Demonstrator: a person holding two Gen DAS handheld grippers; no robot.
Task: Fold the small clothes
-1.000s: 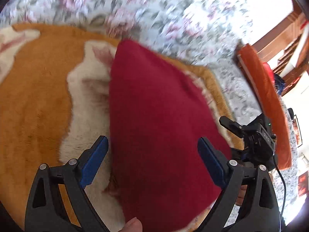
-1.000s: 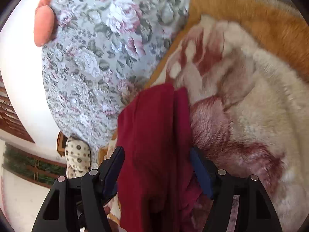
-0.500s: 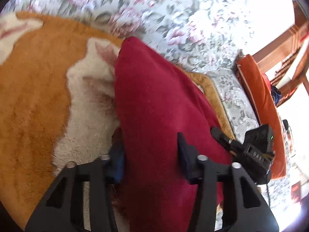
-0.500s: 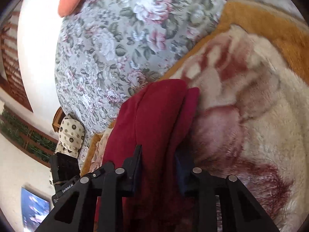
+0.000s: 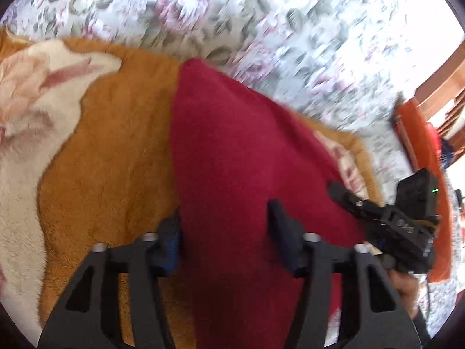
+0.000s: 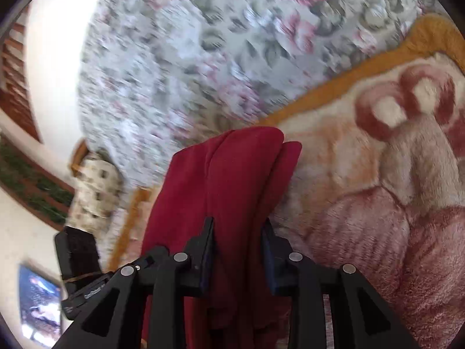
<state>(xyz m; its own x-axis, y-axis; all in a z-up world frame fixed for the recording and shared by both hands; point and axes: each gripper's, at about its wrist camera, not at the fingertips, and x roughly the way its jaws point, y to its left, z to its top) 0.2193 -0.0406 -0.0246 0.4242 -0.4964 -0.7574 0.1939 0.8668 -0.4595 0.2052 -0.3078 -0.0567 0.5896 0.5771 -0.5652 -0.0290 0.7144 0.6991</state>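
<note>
A dark red garment [image 5: 232,151] lies over an orange and cream plush blanket [image 5: 96,157]. My left gripper [image 5: 225,232] is shut on its near edge, with cloth bunched between the blue pads. The same red garment [image 6: 232,174] shows in the right wrist view, folded in layers and lifted off the blanket. My right gripper [image 6: 238,250] is shut on it, the cloth passing between its fingers. The right gripper's body [image 5: 407,226] shows at the right of the left wrist view, close beside the garment.
A floral bedspread [image 5: 232,14] lies beyond the blanket. An orange cushion [image 5: 421,151] and wooden furniture stand at the far right. In the right wrist view a dotted cushion [image 6: 96,192] and a screen [image 6: 37,302] are at the left.
Both grippers went from open around the red garment to shut on it. The garment has lifted and shifted across the blanket toward the orange part.
</note>
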